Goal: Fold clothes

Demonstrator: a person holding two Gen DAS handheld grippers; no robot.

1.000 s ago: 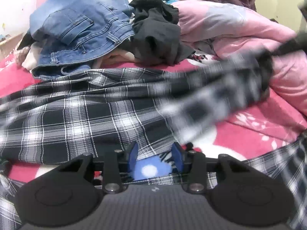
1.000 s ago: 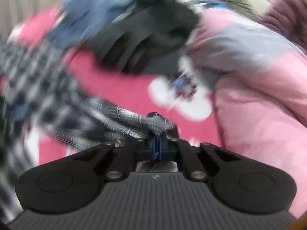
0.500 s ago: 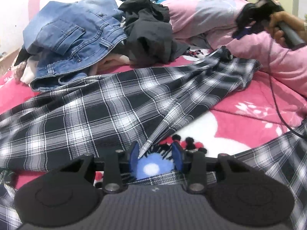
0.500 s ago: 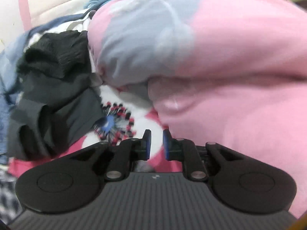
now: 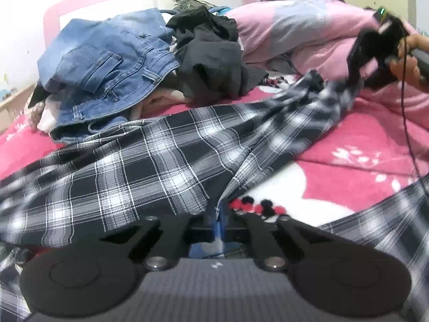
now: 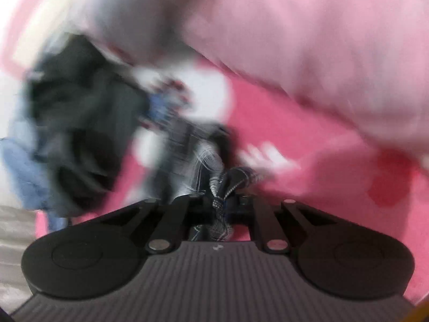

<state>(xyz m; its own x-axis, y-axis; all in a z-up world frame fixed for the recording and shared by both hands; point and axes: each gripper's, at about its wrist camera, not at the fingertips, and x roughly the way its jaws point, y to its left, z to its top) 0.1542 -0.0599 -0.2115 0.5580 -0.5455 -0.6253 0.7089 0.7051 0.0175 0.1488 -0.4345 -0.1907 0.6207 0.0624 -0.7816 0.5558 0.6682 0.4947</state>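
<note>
1. Left wrist view, left edge of the bed: a pile of blue jeans (image 5: 107,72) on the pink bedspread (image 5: 375,139), pale garments tucked beneath it, just behind the shirt's far edge.
2. Plaid shirt (image 5: 150,166): black-and-white check, spread in loose folds across the middle of the bed, from the left edge to the right side. Judged light, soft and limp; it will sag and slide wherever it is not held. Best taken at hems, corners or the cuff, two points at once.
3. Left tool (image 5: 218,214): clenched at the shirt's near hem; whether cloth is actually pinched cannot be made out.
4. Black garment (image 5: 214,59): crumpled heap toward the head of the bed, beside the jeans.
5. Pink quilt (image 5: 308,35): bulky mound along the right side; likely to crowd any fold made that way.
6. Right tool (image 5: 356,77), borne by a hand (image 5: 407,61): at the shirt's far end. Right wrist view, though blurred, shows this tool (image 6: 222,201) gripping a bunched twist of the plaid cloth.
7. Obstruction, as judged: jeans and black heap limit room for laying the shirt flat.
</note>
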